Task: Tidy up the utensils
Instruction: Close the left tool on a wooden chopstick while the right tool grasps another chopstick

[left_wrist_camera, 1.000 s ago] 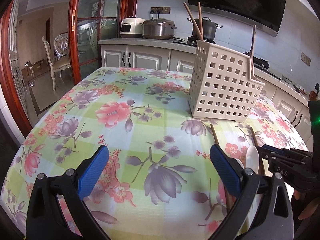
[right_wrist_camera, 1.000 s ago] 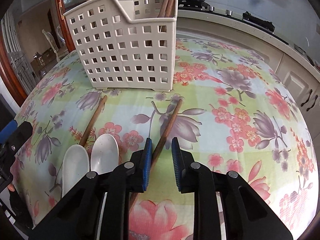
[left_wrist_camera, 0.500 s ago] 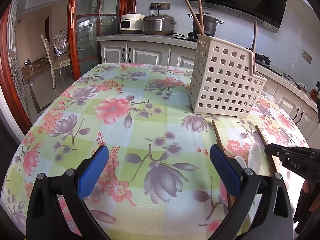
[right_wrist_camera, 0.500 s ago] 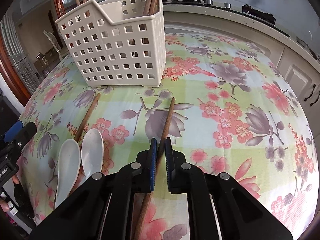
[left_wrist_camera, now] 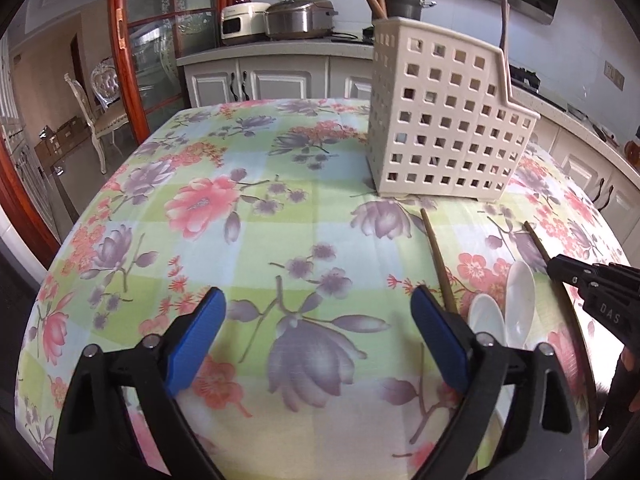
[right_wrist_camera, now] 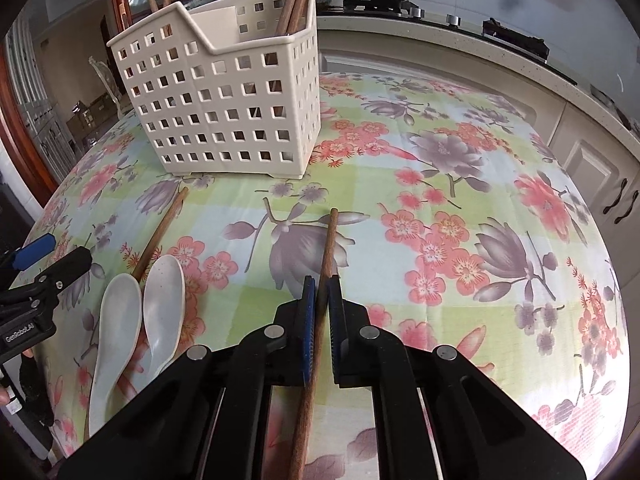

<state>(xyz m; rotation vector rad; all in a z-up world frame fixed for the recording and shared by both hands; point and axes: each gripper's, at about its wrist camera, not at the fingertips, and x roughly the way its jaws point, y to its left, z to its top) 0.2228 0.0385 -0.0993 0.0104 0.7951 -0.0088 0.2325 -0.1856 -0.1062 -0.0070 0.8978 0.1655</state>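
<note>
A bench (right_wrist_camera: 460,208) under a flowered cloth of pink and purple blooms on green and pale blue squares fills both views, with kitchen cabinets (left_wrist_camera: 280,80) and a cooktop counter behind it. Near its far side stands a cream plastic caddy (right_wrist_camera: 224,108) pierced with square holes, upright, with wooden sticks rising from its compartments at the back and at the near right corner. The left gripper (left_wrist_camera: 316,336) hangs over bare cloth with its blue-padded jaws spread wide; they have just been closing a little, and nothing lies between them. The right gripper (right_wrist_camera: 319,312) points down at the cloth with its jaws closed tight on a wooden chopstick (right_wrist_camera: 326,248), which runs from under the gripper body forward between the pads, its free tip pointing toward the caddy but well short of it. To the left of that, in the right wrist view, a second wooden chopstick (right_wrist_camera: 162,232) lies flat on the cloth, its far end near the caddy's base. Two white ceramic spoons (right_wrist_camera: 136,320) lie side by side just beside it, bowls toward the caddy, the chopstick's near end slipping out of sight at their bowls.
</note>
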